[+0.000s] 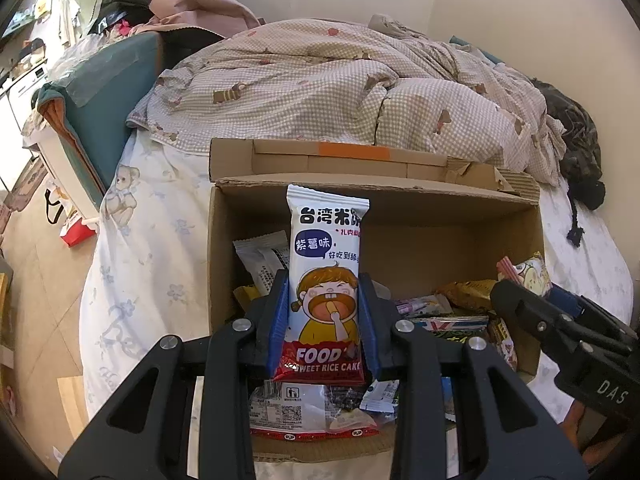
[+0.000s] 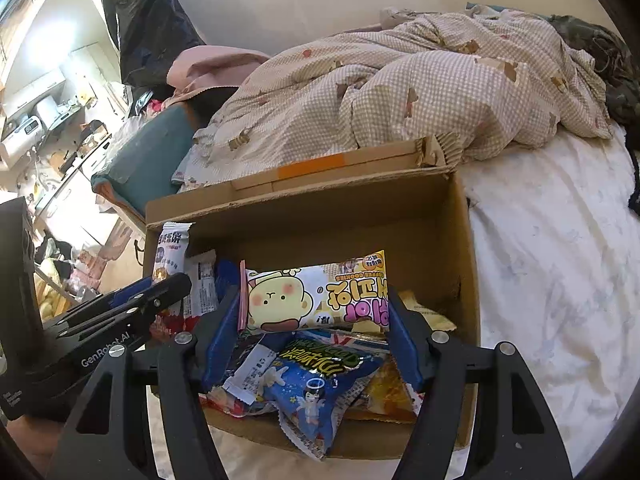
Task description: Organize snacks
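The rice cake (image 1: 326,280) is standing upright between the blue pads of the left gripper (image 1: 325,316), pinched at its lower half, its white top reaching above the near rim of the box (image 1: 224,240). The cookie pack (image 2: 316,294) is lying crosswise in the right gripper (image 2: 316,320), the pads pressing on its two ends, its print upside down to the camera. Both packs are hanging over the open box, which is sitting on the bed (image 2: 560,260).

Under them a loose pile of snacks (image 2: 320,384) is covering the box floor, wrappers overlapping at odd angles, a blue pack uppermost toward the front. The far part of the box looks bare. By my reading the sorting is only partly along: two packs are in hand and most of the heap is unsorted, and no separate place for sorted items is showing.

The two grippers are pointing forward side by side over the near edge of the box, the left one low at the box's left, the right one angling slightly down. A checked quilt (image 1: 340,80) is bunching behind the box.
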`<state>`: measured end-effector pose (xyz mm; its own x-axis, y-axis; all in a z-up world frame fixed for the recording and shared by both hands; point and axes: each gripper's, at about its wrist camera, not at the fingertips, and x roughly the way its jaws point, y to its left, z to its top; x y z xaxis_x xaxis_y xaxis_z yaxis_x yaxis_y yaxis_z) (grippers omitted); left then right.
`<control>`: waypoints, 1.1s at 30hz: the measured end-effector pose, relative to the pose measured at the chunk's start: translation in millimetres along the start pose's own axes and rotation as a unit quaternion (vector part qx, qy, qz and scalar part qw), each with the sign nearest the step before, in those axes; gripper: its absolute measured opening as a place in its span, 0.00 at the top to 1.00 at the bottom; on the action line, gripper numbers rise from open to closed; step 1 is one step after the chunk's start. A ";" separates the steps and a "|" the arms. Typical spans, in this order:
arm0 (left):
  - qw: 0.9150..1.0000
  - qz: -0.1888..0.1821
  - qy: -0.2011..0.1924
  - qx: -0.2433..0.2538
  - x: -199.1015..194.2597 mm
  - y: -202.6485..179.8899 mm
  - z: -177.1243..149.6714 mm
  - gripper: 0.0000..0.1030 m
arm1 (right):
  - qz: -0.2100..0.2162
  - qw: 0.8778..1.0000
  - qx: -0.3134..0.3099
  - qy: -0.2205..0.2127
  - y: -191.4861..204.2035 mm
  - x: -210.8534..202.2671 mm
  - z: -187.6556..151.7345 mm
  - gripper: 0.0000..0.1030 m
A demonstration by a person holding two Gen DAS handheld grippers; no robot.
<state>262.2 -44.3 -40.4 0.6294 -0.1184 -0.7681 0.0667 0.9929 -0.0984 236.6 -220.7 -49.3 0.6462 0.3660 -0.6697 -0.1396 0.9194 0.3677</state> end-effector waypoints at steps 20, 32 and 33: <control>0.998 0.018 -0.053 -0.009 -33.1 6.0 2.8 0.19 | 0.022 0.998 0.021 -0.055 -0.4 -27.7 10.5 0.00; 0.993 0.048 -0.110 -0.006 -104.7 19.2 -10.2 0.00 | -0.009 0.995 0.016 -0.094 15.4 -90.1 1.7 0.00; 0.993 0.045 -0.109 -0.010 -110.4 21.1 -12.5 0.00 | -0.011 0.996 0.017 -0.092 17.7 -96.7 -0.5 0.00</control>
<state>184.4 -10.4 34.4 0.7844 -0.0223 -0.6198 -0.0113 0.9987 -0.0503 171.2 -239.8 21.6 0.7759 0.3099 -0.5496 -0.1005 0.9206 0.3772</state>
